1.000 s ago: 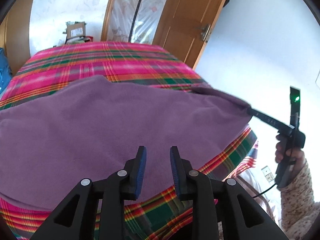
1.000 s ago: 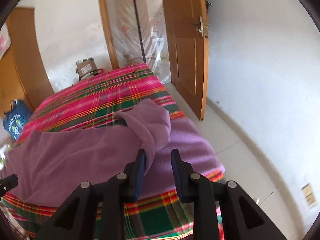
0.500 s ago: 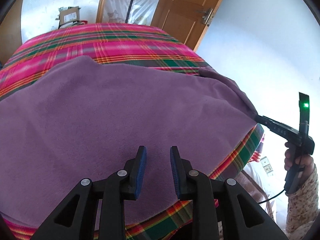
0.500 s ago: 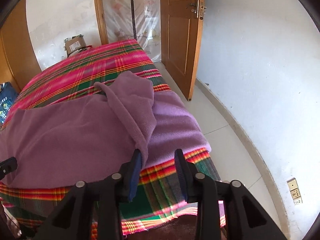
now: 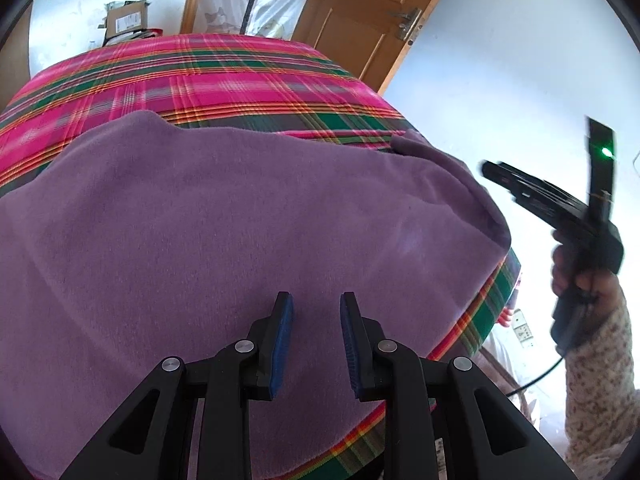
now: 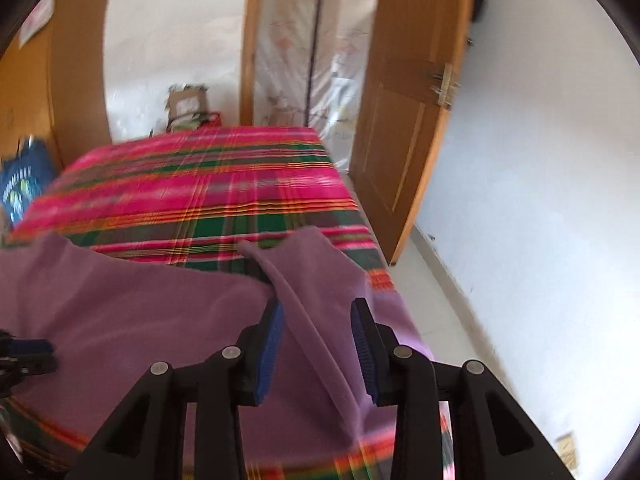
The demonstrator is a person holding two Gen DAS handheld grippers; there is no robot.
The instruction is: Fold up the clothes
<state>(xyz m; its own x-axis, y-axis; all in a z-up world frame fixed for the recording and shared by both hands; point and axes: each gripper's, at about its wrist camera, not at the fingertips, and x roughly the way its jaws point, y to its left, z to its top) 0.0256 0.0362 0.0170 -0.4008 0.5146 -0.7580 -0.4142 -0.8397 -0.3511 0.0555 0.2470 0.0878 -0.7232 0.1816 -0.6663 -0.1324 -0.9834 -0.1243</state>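
A purple fleece garment point(image 5: 200, 220) lies spread over the near end of a bed with a pink and green plaid cover point(image 5: 200, 80). My left gripper point(image 5: 316, 308) hovers open just above its near part, holding nothing. At the right, a hand holds my right gripper point(image 5: 486, 168) in the air, apart from the garment's right edge. In the right wrist view the right gripper point(image 6: 318, 312) is open above a folded-over flap point(image 6: 316, 264) of the garment point(image 6: 140, 312). The left gripper point(image 6: 24, 354) shows at the left edge there.
A wooden door point(image 6: 404, 140) stands ajar beyond the bed's right side, beside a white wall. A cardboard box point(image 6: 186, 102) sits past the far end of the bed and a blue bag point(image 6: 22, 188) at the left. Pale floor point(image 6: 440, 308) runs along the right.
The right gripper pulled the garment's right edge over, then let it go and lifted away to the right. The left gripper moved forward over the garment, still open.
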